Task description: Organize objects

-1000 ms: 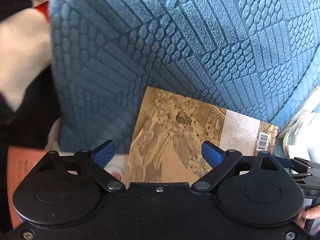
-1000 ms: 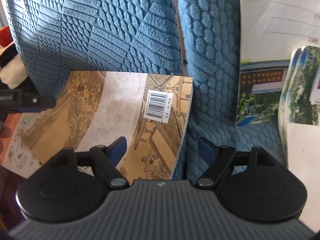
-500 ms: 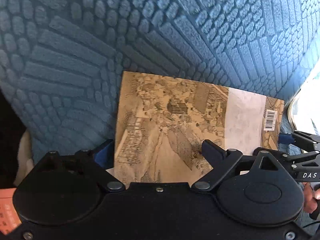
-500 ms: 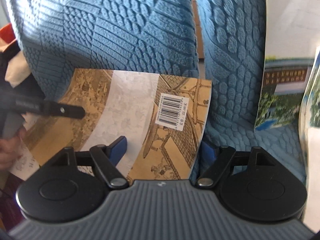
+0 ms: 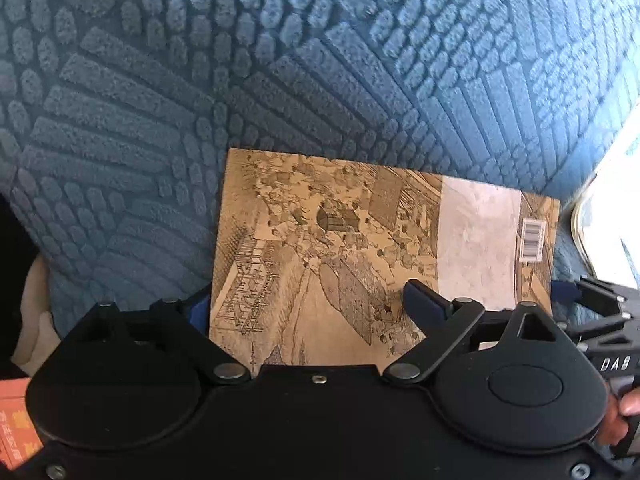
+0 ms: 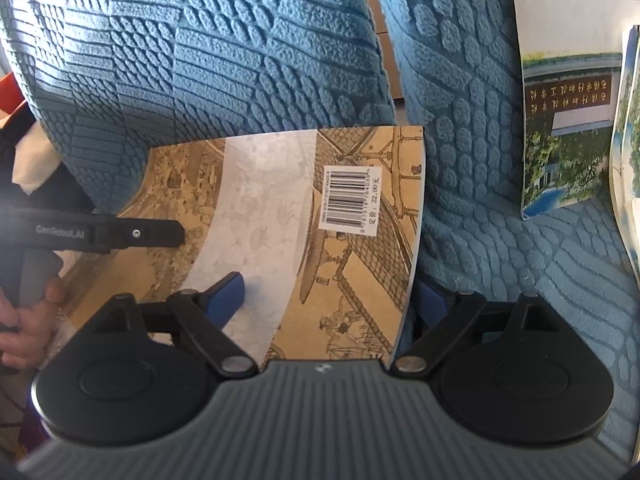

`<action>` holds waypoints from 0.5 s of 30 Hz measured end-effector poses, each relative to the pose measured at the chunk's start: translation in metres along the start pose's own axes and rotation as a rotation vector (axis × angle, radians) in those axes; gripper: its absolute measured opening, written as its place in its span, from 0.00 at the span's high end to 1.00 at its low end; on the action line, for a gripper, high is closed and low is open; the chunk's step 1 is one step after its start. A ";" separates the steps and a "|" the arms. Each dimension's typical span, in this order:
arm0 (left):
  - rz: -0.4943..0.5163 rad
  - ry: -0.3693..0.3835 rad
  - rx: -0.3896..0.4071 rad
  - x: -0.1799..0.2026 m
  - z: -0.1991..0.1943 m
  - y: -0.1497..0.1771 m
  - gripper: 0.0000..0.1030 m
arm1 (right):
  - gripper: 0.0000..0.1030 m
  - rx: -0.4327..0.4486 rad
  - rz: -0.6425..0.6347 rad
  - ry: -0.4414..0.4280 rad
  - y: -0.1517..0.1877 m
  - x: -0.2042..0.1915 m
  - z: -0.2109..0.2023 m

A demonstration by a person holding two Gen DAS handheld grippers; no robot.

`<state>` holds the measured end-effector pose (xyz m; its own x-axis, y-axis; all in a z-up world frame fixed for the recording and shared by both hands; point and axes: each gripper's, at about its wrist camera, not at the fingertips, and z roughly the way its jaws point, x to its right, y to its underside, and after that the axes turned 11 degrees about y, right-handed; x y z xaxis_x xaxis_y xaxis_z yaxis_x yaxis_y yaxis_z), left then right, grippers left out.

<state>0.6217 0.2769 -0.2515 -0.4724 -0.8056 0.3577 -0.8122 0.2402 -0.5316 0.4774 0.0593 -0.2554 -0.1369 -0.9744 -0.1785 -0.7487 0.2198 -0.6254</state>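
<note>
A tan book (image 5: 340, 248) with an old painted street scene and a barcode sticker lies back-up on the blue sofa (image 5: 280, 60). My left gripper (image 5: 308, 296) straddles the book's left edge. Its right finger hangs over the cover and its left finger is mostly hidden behind the edge; the jaws are closing, pads not pressing. My right gripper (image 6: 330, 286) straddles the book's (image 6: 272, 200) right edge, jaws opening, its left finger over the cover and its right finger just past the edge. A finger (image 6: 152, 233) of the left gripper reaches in from the left.
Two open booklets (image 6: 568, 140) with green landscape photos lean on the sofa at the right. An orange booklet (image 5: 16, 420) and cream cloth (image 5: 36, 320) lie at the left. A seam (image 6: 384, 40) splits the back cushions. A person's hand (image 6: 28, 320) grips the left handle.
Both grippers have come down closer to the book. The left gripper's left finger has slid behind the book's left edge. The right gripper's jaws have widened around the right edge.
</note>
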 end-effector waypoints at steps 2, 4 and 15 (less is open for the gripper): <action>-0.027 -0.001 0.008 -0.002 -0.002 -0.001 0.18 | 0.19 0.010 -0.013 0.023 -0.001 -0.004 -0.002; -0.037 -0.006 0.010 -0.006 -0.010 -0.004 0.21 | 0.28 0.002 0.024 0.032 -0.003 -0.003 -0.004; -0.132 0.012 0.082 -0.010 -0.048 0.001 0.38 | 0.60 -0.018 0.074 -0.017 -0.015 0.019 -0.017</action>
<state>0.6092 0.3115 -0.2190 -0.3681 -0.8207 0.4371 -0.8368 0.0874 -0.5405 0.4746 0.0365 -0.2368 -0.1818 -0.9544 -0.2369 -0.7483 0.2906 -0.5964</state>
